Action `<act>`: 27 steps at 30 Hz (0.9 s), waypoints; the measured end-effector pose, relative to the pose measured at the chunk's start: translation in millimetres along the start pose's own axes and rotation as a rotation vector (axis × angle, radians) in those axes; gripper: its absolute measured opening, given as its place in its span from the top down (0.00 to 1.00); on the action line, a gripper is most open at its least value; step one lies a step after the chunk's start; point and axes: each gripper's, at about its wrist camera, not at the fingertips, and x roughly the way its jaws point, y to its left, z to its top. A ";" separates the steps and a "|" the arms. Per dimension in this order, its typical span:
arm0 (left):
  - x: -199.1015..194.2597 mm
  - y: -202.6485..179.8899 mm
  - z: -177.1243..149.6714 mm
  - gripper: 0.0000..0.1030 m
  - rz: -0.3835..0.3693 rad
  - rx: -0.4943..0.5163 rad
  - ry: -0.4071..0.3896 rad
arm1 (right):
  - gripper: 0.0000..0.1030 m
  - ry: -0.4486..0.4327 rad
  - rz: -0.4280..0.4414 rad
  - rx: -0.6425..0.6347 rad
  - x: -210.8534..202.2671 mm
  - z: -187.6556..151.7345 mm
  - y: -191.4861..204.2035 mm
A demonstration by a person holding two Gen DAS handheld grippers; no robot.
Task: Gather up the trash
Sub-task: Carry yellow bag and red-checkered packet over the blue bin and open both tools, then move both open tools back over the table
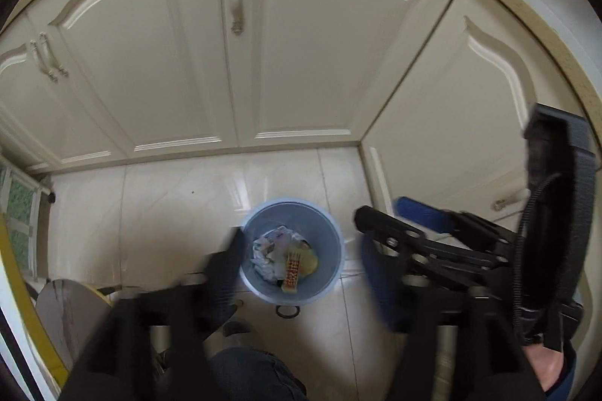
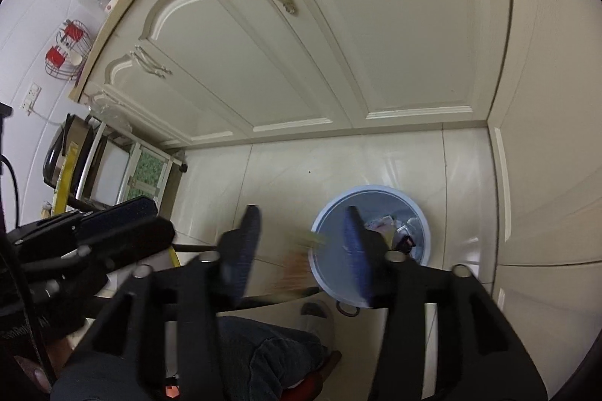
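A light blue trash bin [image 1: 331, 273] stands on the tiled floor in front of cream cabinets. It holds crumpled white paper [image 1: 269, 250], a red and yellow wrapper [image 1: 291, 273] and a yellowish piece. My left gripper [image 1: 301, 273] is open above the bin, with nothing between its fingers. My right gripper [image 2: 301, 246] is open above the bin's left rim [image 2: 320, 273]. A blurred green and orange object [image 2: 301, 250] shows in the air between its fingers, apart from both. The right gripper also shows in the left wrist view [image 1: 414, 224].
Cream cabinet doors [image 1: 320, 54] stand behind the bin, and a cabinet corner [image 1: 451, 137] juts out at the right. A small dark ring [image 1: 288, 310] lies on the floor by the bin. The person's knee [image 1: 248, 371] and shoe are below. A metal rack [image 2: 113, 171] stands at the left.
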 end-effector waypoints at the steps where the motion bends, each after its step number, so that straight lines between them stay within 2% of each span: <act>1: 1.0 0.7 -0.7 0.32 0.014 -0.010 -0.001 | 0.39 -0.006 -0.004 0.001 -2.8 -0.1 1.5; 2: -0.3 0.1 -2.0 0.31 0.009 -0.019 -0.005 | 0.25 -0.017 -0.010 0.007 -6.4 -0.4 0.9; 5: -4.1 0.8 2.2 0.24 0.057 -0.035 -0.022 | 0.03 -0.039 -0.041 0.031 -13.9 1.6 0.2; 6: -8.5 2.5 -2.2 0.23 0.075 -0.033 -0.029 | 0.01 -0.046 -0.049 0.050 -16.6 1.8 -1.4; 9: -17.2 1.1 -8.2 0.23 0.112 -0.026 -0.044 | 0.00 -0.066 -0.063 0.073 -26.1 2.6 0.5; 14: -42.3 3.4 -20.7 0.23 0.096 -0.048 -0.090 | 0.00 -0.103 -0.084 0.058 -43.3 7.4 19.6; 22: -111.0 19.1 -49.5 0.23 0.087 -0.091 -0.206 | 0.00 -0.185 -0.086 -0.007 -83.7 8.5 68.6; 27: -157.8 30.5 -79.0 0.22 0.101 -0.123 -0.279 | 0.00 -0.243 -0.077 -0.051 -113.0 3.4 105.7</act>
